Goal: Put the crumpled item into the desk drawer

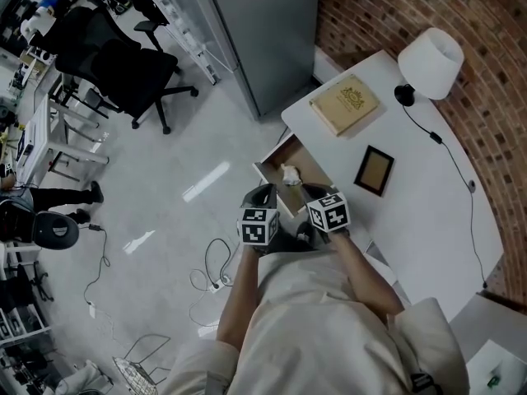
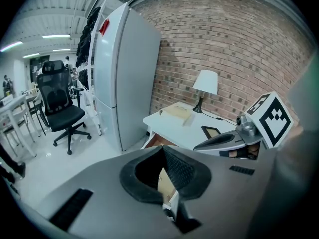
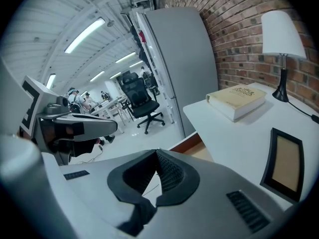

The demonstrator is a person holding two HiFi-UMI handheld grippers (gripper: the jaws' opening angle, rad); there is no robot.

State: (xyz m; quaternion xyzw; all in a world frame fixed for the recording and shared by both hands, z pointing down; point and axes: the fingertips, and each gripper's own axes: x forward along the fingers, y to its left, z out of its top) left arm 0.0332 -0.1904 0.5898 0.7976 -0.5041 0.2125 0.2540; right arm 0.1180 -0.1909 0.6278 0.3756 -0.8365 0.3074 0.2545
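We find the crumpled item lying inside the open drawer, a pale wad on its brown floor near the front end. From that we judge the placing done and the drawer left to be pushed in.

Both grippers sit side by side at the drawer's outer end, which suits a push on its front. The left gripper has its jaws drawn together at the tips, with nothing between them. The right gripper is the same, tips meeting and empty. Closed jaws make a blunt end, which we take to be better for shoving than for grasping.

The desk carries a book, a lamp and a frame, all well back from the drawer.

Much is hidden from us. In the head view the marker cubes and the person's arms cover the drawer front, so we cannot tell whether either gripper touches it. Neither gripper view shows the wad; the left one shows only a sliver of brown below its tips. We cannot say what the wad is made of.
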